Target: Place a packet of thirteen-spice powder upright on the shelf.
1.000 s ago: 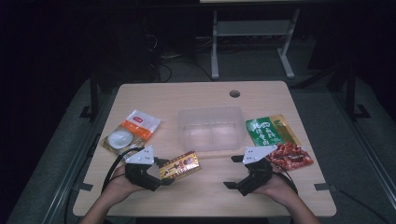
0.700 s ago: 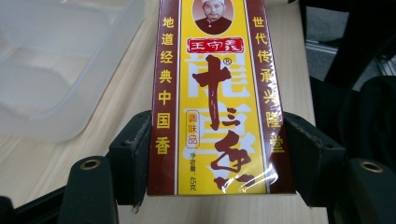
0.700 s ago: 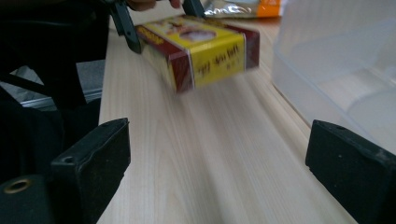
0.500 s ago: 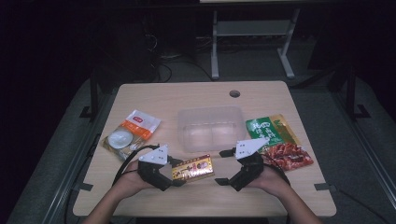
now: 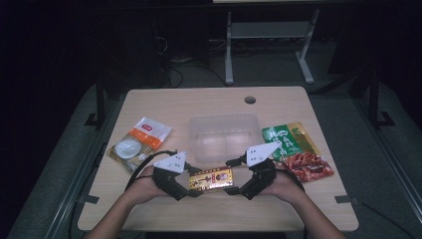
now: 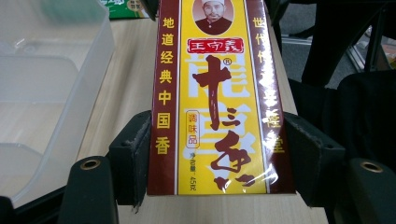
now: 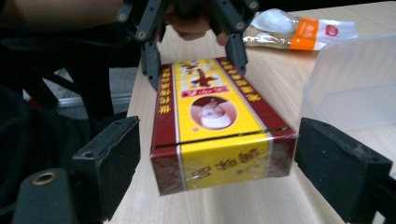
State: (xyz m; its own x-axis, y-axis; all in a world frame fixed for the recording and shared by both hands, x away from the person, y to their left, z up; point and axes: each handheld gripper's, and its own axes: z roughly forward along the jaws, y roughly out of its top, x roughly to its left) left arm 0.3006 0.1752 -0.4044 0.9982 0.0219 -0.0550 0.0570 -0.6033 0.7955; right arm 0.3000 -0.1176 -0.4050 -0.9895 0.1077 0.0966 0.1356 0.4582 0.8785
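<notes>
A yellow-and-maroon box (image 5: 211, 179) printed with Chinese characters lies lengthwise just above the table's front edge. My left gripper (image 5: 191, 181) is shut on its left end. In the left gripper view both pads (image 6: 133, 158) press the box (image 6: 215, 93) on its long sides. My right gripper (image 5: 234, 177) straddles the other end of the box (image 7: 219, 135). Its jaws have just been closing. A slim gap still shows beside the left pad (image 7: 116, 158), so the right gripper (image 7: 217, 158) stands open around the box.
A clear plastic container (image 5: 224, 119) stands just behind the box, mid-table. A white-and-orange packet (image 5: 139, 142) lies at the left. A green packet (image 5: 288, 139) and a red one (image 5: 306, 166) lie at the right. A cable hole (image 5: 250, 99) is near the far edge.
Both hands have moved inward toward the table's middle. The box has turned from a tilt to lie level, and the right gripper now straddles its free end.
</notes>
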